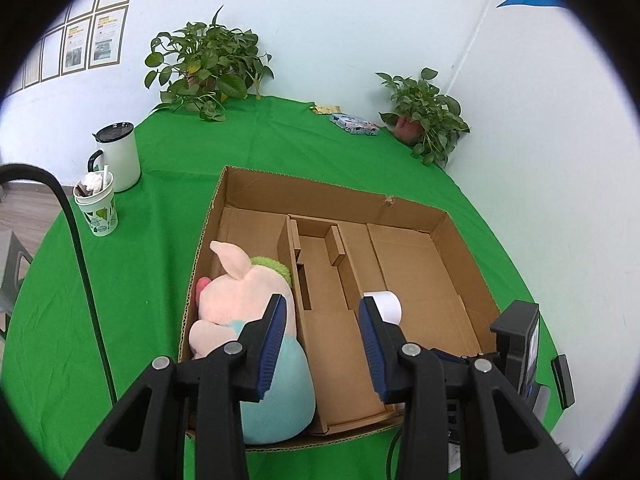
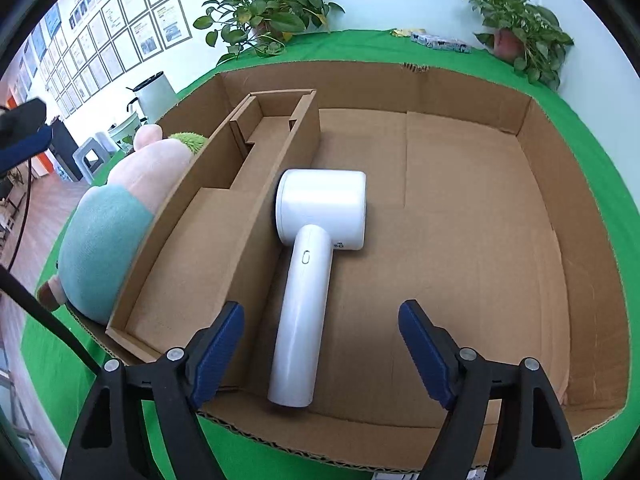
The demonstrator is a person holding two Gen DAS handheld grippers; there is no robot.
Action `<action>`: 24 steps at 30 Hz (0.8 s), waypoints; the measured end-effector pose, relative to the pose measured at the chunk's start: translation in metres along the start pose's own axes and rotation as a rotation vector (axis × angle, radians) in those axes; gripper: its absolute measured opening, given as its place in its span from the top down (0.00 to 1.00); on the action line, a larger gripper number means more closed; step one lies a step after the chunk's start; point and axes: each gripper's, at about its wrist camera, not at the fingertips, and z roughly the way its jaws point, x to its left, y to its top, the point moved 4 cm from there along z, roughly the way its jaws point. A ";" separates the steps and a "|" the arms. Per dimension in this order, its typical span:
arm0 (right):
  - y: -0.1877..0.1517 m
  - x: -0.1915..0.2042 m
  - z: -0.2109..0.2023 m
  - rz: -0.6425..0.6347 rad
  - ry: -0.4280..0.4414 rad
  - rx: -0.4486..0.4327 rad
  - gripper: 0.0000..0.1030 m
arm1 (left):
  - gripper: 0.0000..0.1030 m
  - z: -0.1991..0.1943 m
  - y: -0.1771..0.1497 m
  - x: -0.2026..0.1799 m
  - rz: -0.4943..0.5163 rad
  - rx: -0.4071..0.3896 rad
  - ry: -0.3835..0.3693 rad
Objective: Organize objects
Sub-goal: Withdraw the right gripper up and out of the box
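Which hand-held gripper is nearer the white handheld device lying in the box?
Right. The right hand-held gripper hangs open just over the white device's handle end, not gripping it. The left hand-held gripper is off to the side, open, above the plush pig.

Green-clothed table [image 1: 168,184] — bearing cardboard box [image 1: 320,188], two potted plants [image 1: 208,60], mug [image 1: 118,156], cup [image 1: 98,208].

You get bright, even, diffuse light in both views, with no single source showing. Shadows stay soft: a faint one lies under the white handheld device [image 2: 316,248] on the cardboard box [image 2: 460,208] floor. A mild sheen runs along its handle. Both fisheye pictures bend straight edges strongly toward the rim and end in a black vignette. The centres are sharp; only the far left margin of the right wrist view smears slightly.
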 end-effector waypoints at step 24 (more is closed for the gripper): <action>-0.017 -0.003 -0.035 0.075 0.000 -0.101 0.25 | 0.49 0.002 -0.021 -0.036 0.180 -0.079 0.175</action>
